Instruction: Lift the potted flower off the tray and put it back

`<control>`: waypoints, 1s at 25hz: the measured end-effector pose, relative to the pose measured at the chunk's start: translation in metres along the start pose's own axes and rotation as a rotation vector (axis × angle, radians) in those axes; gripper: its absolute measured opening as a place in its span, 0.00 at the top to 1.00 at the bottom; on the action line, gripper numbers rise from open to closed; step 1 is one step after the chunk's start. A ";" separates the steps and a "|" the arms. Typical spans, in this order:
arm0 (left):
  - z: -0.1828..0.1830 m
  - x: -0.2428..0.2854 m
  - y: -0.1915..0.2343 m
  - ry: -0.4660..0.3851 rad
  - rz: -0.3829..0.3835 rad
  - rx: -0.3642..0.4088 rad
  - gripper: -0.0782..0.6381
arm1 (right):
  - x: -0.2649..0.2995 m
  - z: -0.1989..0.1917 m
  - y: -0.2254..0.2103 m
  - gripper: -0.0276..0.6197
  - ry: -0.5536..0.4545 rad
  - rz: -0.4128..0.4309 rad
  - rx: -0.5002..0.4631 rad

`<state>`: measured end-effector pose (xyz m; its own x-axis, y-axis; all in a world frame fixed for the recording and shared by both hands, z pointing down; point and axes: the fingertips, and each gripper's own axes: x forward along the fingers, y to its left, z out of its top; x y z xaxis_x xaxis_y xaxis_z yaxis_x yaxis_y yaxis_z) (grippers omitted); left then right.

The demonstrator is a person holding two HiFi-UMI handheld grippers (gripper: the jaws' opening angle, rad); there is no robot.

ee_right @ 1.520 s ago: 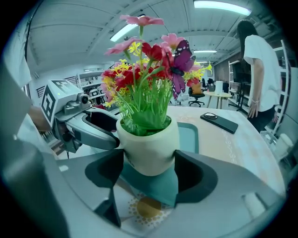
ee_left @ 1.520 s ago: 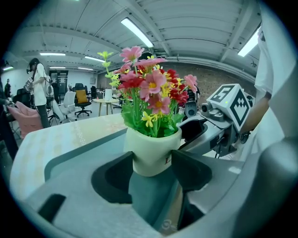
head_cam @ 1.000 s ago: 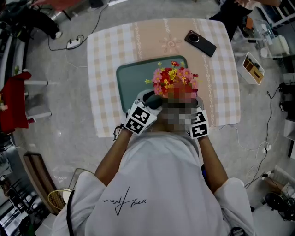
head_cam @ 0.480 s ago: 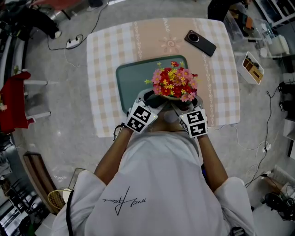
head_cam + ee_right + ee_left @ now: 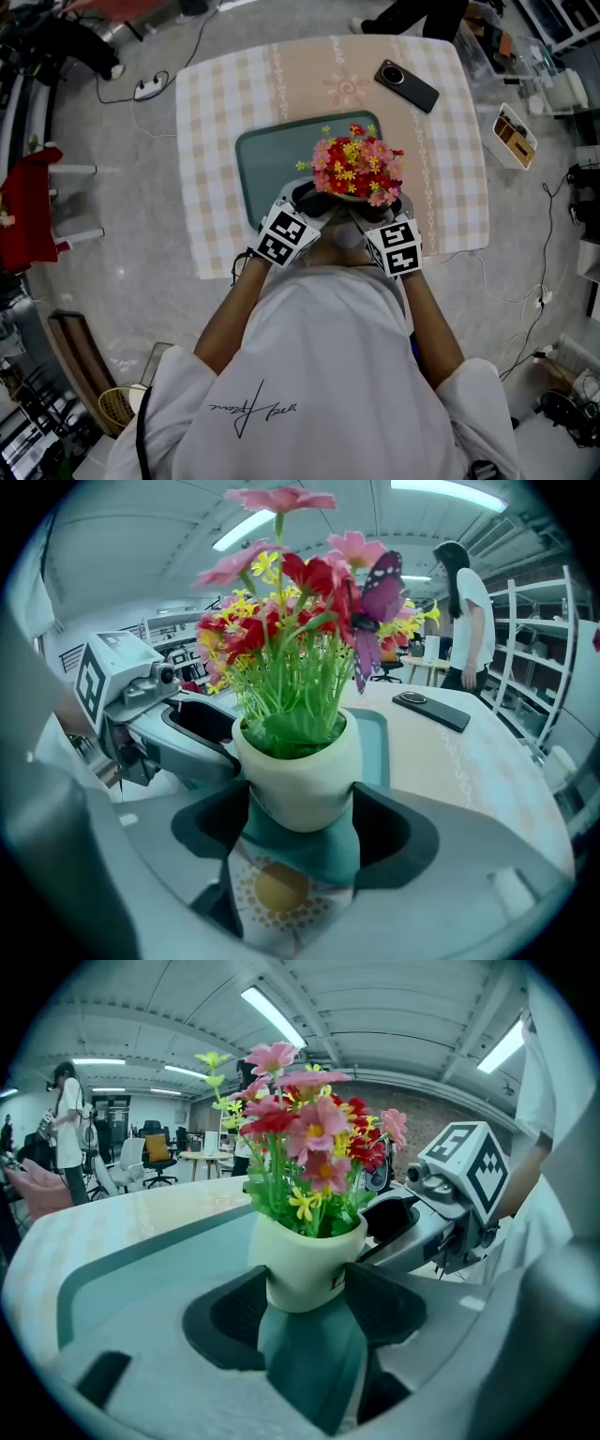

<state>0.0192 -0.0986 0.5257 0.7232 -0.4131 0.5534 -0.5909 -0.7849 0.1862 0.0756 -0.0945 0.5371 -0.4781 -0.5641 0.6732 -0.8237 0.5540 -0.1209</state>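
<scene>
The potted flower (image 5: pixel 356 169) is held over the near edge of the tray (image 5: pixel 272 159); whether it rests there cannot be told. Its pot (image 5: pixel 298 780), smooth, cream and rounded, is clamped by both tools: the dark matt pads (image 5: pixel 234 1312) of the left gripper (image 5: pixel 305 1290) are pressed on its sides, and the right gripper (image 5: pixel 300 808) is closed on it likewise. Stiff green stems are topped with pink, red and yellow blossoms and a purple butterfly (image 5: pixel 380 592). The tray is a teal rounded rectangle with a raised rim, laid on a beige checked cloth (image 5: pixel 216 141) with floral motifs. A flat black phone (image 5: pixel 408 87) lies well apart. A red mark on the pot is half hidden and cannot be read. Black-and-white square markers are borne on each cube (image 5: pixel 281 239). Dark script on the white shirt (image 5: pixel 319 375) cannot be read.
</scene>
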 end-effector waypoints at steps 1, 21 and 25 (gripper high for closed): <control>0.000 0.000 0.000 -0.001 -0.001 -0.003 0.54 | 0.000 0.000 0.000 0.42 0.000 0.001 0.003; 0.006 -0.011 -0.003 -0.047 -0.056 -0.142 0.57 | -0.008 0.004 0.001 0.46 0.000 0.006 0.040; 0.009 -0.017 -0.003 -0.061 -0.056 -0.150 0.60 | -0.010 0.004 0.001 0.48 0.002 0.009 0.038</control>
<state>0.0124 -0.0932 0.5084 0.7744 -0.4015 0.4889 -0.5924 -0.7315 0.3376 0.0781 -0.0903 0.5269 -0.4855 -0.5580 0.6730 -0.8301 0.5358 -0.1546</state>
